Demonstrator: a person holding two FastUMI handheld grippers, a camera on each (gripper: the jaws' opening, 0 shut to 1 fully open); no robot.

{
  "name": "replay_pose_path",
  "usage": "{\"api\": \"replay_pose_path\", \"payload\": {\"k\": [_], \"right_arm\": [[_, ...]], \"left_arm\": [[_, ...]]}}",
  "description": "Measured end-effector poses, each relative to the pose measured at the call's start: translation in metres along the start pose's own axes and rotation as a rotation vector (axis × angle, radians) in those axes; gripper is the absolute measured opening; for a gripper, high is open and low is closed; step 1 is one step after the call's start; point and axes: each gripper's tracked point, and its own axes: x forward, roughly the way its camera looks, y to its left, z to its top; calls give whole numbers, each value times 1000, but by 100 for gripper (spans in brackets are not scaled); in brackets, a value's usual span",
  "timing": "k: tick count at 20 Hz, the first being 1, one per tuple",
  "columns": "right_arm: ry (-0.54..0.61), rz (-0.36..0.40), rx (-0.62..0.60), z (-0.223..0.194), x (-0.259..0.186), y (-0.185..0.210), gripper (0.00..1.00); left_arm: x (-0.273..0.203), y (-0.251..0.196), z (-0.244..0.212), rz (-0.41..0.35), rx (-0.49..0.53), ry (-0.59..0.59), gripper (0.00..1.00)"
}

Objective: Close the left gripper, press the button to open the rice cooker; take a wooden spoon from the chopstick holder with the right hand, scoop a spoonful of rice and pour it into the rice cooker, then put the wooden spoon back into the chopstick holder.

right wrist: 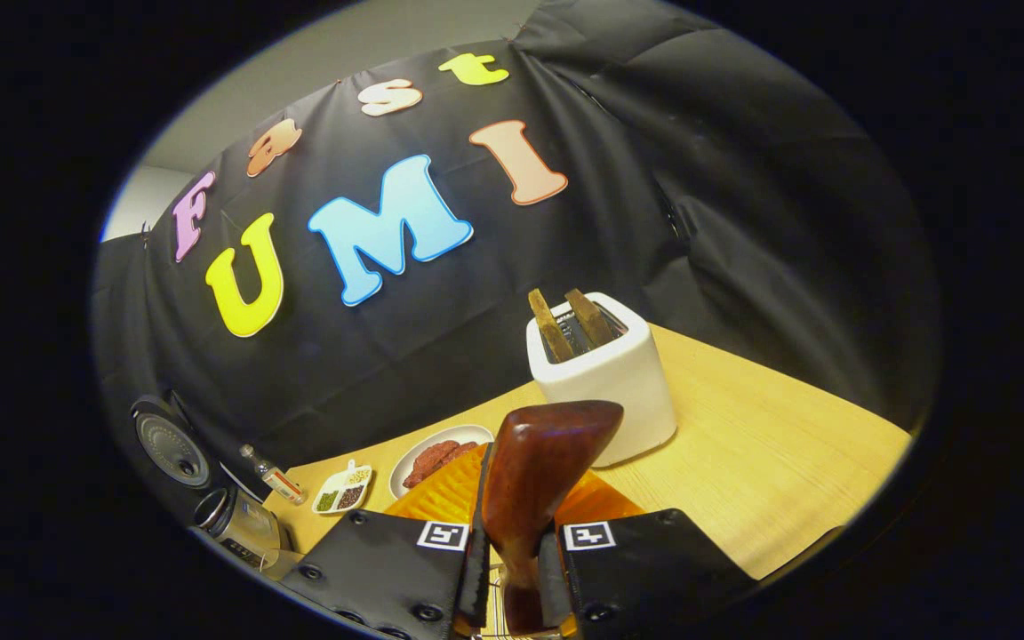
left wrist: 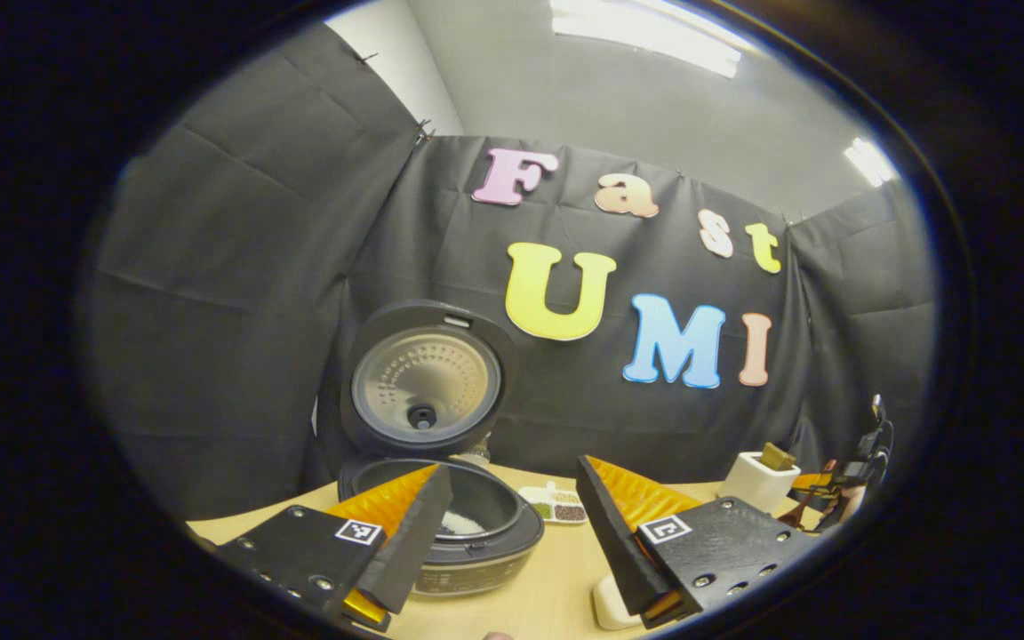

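Note:
The rice cooker [left wrist: 468,542] stands with its lid [left wrist: 423,378] raised upright, and a little white rice lies in its pot. My left gripper [left wrist: 512,533] is open right in front of it with nothing between the fingers; its left finger overlaps the pot's rim. My right gripper [right wrist: 519,542] is shut on the handle of a dark wooden spoon [right wrist: 543,462], whose bowl stands up, with no rice showing on it. A bit of wire holder [right wrist: 496,615] shows just below the fingers. Far off to the left is the rice cooker [right wrist: 241,526].
A white toaster [right wrist: 605,382] with two slices stands close behind the spoon. A plate of red food [right wrist: 436,458], a small divided dish [right wrist: 343,489] and a little bottle [right wrist: 274,478] lie between toaster and cooker. A white object [left wrist: 608,606] sits under my left gripper.

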Motion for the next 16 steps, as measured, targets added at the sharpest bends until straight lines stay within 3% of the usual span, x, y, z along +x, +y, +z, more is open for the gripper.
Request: {"api": "replay_pose_path", "payload": {"k": [5, 6, 7, 9, 12, 16], "right_arm": [[-28, -17, 41, 5, -7, -6, 29], [-53, -19, 35, 8, -12, -6, 46], [-78, -18, 24, 14, -18, -5, 55], [-120, -43, -42, 20, -29, -6, 100], [-197, -117, -189, 34, -60, -13, 98], [-264, -85, -248, 44, -102, 2, 98]], "left_arm": [[24, 16, 51, 28, 80, -80, 89], [32, 20, 65, 42, 96, -102, 88], [41, 24, 78, 56, 107, -120, 88], [59, 32, 101, 78, 139, -143, 88], [90, 50, 122, 127, 156, -141, 87], [140, 56, 144, 133, 164, -114, 88]]}}
